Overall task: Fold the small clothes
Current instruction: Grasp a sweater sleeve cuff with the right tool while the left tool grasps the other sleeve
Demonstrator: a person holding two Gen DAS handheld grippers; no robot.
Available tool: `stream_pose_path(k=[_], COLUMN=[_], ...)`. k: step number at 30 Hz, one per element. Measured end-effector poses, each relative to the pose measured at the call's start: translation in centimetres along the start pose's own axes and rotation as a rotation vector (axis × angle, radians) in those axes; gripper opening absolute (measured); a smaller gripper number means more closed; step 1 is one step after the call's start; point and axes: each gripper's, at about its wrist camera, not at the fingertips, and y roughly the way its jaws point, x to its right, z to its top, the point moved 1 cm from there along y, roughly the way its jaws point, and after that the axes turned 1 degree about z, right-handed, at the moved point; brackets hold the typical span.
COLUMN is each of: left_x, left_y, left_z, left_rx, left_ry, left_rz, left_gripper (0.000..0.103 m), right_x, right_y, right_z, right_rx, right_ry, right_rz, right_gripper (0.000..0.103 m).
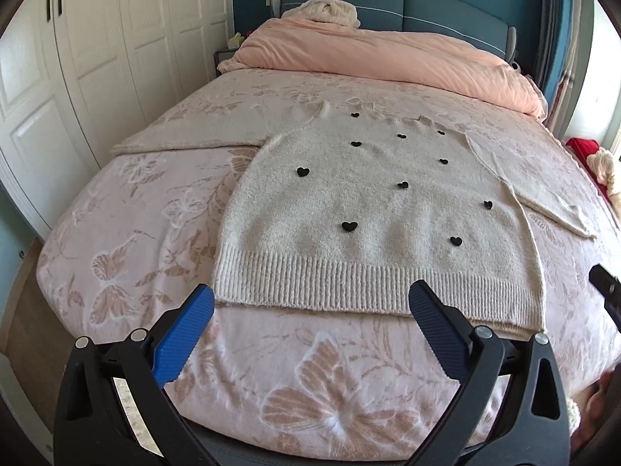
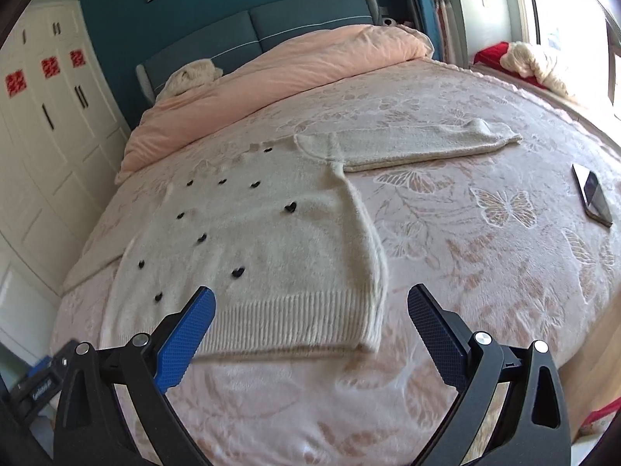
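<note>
Hovering wide open and empty just short of the sweater's [image 1: 372,209] ribbed hem, left tool [image 1: 310,303] and right tool [image 2: 310,303] look poised for a fold, the sweater spread flat, sleeves out, mid-bed [image 1: 128,209] for easy reach.

Open right claw [image 2: 310,305] above sweater [image 2: 264,248]

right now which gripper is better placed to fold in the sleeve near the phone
Right. The right gripper is open over the sweater's right hem corner, with that sleeve and the phone ahead of it. The left gripper sits at the opposite hem side.
</note>
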Motion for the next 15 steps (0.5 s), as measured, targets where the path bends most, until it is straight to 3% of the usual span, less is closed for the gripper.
stream_pose_path(k=[4,8,15], left_x=[-2.0,-3.4,-4.6], left_y=[3.0,5.7,9.4], left_z=[1.7,2.9,3.0], left_rx=[-0.014,-0.032,-0.073], left_ry=[-0.088,-0.125,-0.181], left_rz=[0.011,0.061,0.082], left_gripper=[0.098,0.098,0.098], right_x=[11.5,20.7,29.0], right_y=[7.2,13.6,20.3], right_z=[8.5,14.8,18.8], right_rx=[0.012,0.014,0.019], right_ry=[0.293,0.481,0.686], right_rz=[-0.026,-0.132,-0.195], right_gripper=[0.098,0.083,0.081])
